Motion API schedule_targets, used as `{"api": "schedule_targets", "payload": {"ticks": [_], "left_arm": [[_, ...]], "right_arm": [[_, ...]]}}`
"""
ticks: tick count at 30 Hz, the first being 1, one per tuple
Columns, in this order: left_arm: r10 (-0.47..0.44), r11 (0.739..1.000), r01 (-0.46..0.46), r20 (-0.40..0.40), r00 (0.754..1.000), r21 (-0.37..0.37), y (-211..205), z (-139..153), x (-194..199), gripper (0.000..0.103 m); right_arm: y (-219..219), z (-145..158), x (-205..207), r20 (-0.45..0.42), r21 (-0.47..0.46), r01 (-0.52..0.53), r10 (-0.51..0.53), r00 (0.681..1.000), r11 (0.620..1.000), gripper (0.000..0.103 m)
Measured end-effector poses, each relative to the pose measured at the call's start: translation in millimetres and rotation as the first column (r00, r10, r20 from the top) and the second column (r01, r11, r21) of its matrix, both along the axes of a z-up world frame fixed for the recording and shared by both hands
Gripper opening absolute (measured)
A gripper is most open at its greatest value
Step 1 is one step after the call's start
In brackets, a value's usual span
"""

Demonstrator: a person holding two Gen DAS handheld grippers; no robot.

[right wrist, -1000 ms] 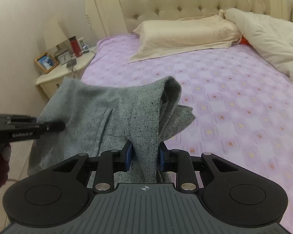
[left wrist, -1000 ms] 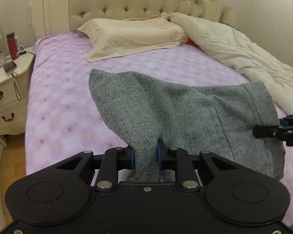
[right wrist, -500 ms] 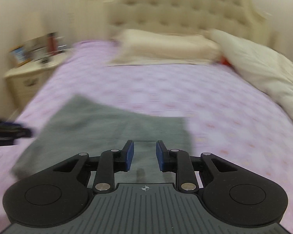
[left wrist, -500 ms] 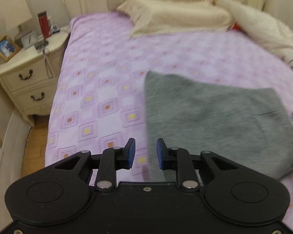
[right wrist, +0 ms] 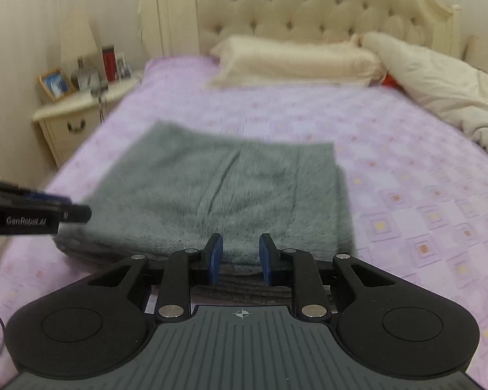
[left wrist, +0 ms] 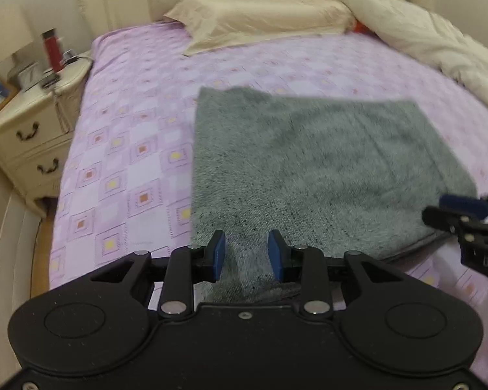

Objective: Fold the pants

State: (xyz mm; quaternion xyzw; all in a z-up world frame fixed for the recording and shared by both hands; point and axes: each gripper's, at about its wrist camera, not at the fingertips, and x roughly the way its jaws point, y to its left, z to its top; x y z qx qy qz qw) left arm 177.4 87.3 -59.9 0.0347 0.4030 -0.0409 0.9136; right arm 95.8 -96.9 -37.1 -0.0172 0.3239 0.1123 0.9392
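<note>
The grey pants lie folded flat as a rough rectangle on the purple patterned bedsheet; they also show in the right wrist view. My left gripper is open, with grey fabric at the near left edge of the pants lying between its jaws but not pinched. My right gripper is open and empty above the near edge of the pants. It also shows at the right edge of the left wrist view.
A cream pillow and a crumpled cream duvet lie at the head and right side of the bed. A cream nightstand with a red bottle and a photo frame stands at the bed's left.
One second ago both grippers were shut on the lifted pants. They have let go, and the pants now lie flat on the bed. Both grippers have drawn back toward the near edge.
</note>
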Motion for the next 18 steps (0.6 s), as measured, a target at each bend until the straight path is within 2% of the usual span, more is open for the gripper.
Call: {"api": "schedule_targets", "payload": {"ticks": [5,9,12,14,18], "left_arm": [[0.03,0.999,-0.028,0.067,0.997,-0.022,-3,25,-44,0.04],[0.032,0.999,-0.029,0.109,0.994,-0.024,-12,41,-72,0.043],[0.034,0.999,-0.03,0.106,0.994,-0.037,-18,52,-89,0.047],[0.029,0.999,-0.025,0.088,0.996,-0.042,-22,55,-92,0.048],[0.036,0.998,-0.031,0.084,0.996,-0.057,-27,58,-98,0.049]], "right_arm": [[-10,18,-29,0.107,0.003,0.077,-0.077,0.991,0.997,0.024],[-17,21,-48,0.102,0.073,0.141,-0.148,0.984,0.987,0.025],[-13,19,-55,0.089,0.051,0.178,-0.182,0.979,0.983,0.025],[-10,22,-56,0.117,0.04,0.184,-0.188,0.975,0.982,0.025],[-12,22,-61,0.161,0.095,0.153,-0.167,0.973,0.984,0.025]]}}
